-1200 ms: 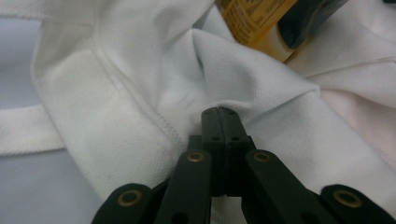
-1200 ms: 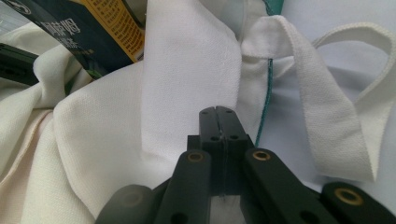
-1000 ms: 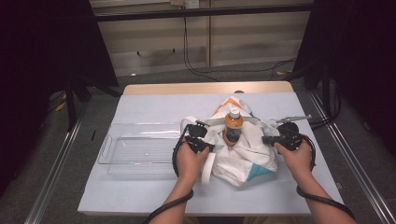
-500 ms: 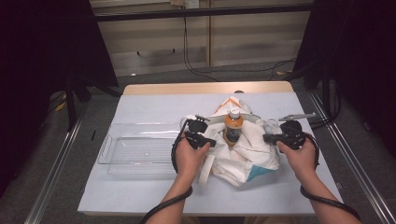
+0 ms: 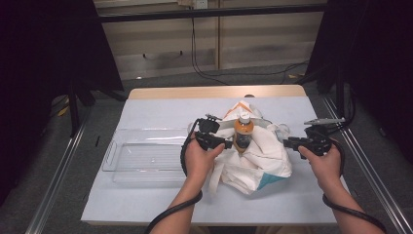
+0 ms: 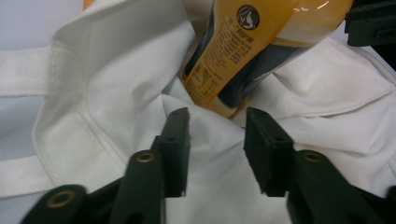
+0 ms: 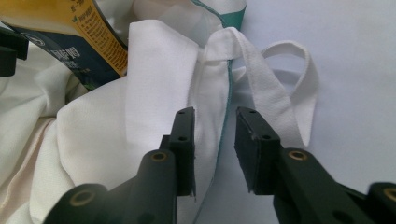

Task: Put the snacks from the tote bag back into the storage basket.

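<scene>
Table [image 5: 160, 204] bears bag [image 5: 258, 161] between both parted tools, jaws just opening.

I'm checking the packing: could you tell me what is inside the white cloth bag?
An orange bottle stands in the white cloth bag, neck and cap showing. Its base is hidden by folds.

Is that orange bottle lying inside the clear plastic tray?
No, the orange bottle stands in the white cloth bag, while the clear tray sits to the bag's left in the high view.
</scene>
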`<state>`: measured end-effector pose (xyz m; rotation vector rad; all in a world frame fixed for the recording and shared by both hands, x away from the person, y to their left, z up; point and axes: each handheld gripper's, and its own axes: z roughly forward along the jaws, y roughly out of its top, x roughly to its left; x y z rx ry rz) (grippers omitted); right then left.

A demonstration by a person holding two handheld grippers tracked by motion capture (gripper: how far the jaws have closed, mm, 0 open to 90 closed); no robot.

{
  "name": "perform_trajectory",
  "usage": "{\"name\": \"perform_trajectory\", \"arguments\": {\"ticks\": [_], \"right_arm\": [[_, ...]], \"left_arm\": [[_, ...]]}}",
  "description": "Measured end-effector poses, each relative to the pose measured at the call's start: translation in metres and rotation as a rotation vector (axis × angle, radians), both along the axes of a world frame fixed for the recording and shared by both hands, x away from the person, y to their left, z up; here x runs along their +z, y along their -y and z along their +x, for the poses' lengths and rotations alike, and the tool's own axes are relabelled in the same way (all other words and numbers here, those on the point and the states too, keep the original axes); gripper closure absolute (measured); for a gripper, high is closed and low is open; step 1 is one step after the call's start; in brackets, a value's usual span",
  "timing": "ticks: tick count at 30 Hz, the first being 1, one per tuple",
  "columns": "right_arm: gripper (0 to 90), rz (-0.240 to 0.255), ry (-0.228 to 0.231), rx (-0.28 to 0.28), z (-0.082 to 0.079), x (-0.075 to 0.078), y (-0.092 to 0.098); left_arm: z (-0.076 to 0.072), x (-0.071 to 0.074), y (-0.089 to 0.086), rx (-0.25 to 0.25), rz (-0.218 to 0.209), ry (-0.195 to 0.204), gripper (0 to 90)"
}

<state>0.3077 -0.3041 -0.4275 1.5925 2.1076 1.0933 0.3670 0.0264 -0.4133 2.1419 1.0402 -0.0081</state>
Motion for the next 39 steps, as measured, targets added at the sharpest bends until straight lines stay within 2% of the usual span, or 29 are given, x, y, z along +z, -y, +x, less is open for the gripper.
{"name": "perform_trajectory", "arguments": {"ticks": [2,3,6,8,10,15,18,25,27,30,35,37,39], "right_arm": [[66.1,0.002,0.000,-0.002,-0.001,0.000,0.001],[62.8,-0.013,0.010,0.001,-0.002,-0.001,0.001],[60.8,-0.022,0.014,-0.002,-0.003,-0.001,0.001],[57.5,-0.025,0.019,-0.003,-0.003,-0.001,0.001],[54.8,-0.022,0.021,-0.008,-0.004,-0.001,0.003],[48.6,-0.024,0.031,-0.014,-0.007,0.001,0.006],[44.5,-0.040,0.034,-0.022,-0.010,0.001,0.009],[37.8,-0.061,0.020,-0.038,-0.014,-0.005,0.017],[35.8,-0.070,0.020,-0.038,-0.015,-0.006,0.019],[33.0,-0.082,0.029,-0.038,-0.016,-0.007,0.021],[28.9,-0.078,0.025,-0.034,-0.018,-0.010,0.023],[26.5,-0.094,0.022,-0.040,-0.019,-0.011,0.024],[24.9,-0.084,0.020,-0.045,-0.021,-0.013,0.025]], "left_arm": [[0.001,0.000,0.001,0.006,-0.019,0.000,51.7],[0.001,0.001,0.001,0.007,-0.019,0.000,47.1],[0.001,0.001,0.003,0.006,-0.035,0.000,44.7],[0.001,0.001,0.002,0.000,-0.025,0.005,42.2],[0.001,0.001,0.003,-0.003,-0.035,0.011,39.8],[0.000,0.002,0.003,-0.008,-0.008,0.033,31.3],[0.001,0.002,0.003,-0.011,-0.008,0.026,30.0],[0.002,0.002,0.005,-0.012,-0.010,0.034,25.0],[0.002,0.003,0.006,-0.009,-0.001,0.045,23.3],[0.002,0.003,0.007,0.005,-0.010,0.046,21.3],[0.003,0.004,0.006,-0.004,-0.004,0.048,19.7],[0.003,0.004,0.006,-0.003,-0.002,0.047,18.6],[0.003,0.004,0.006,-0.001,-0.002,0.048,17.6]]}}
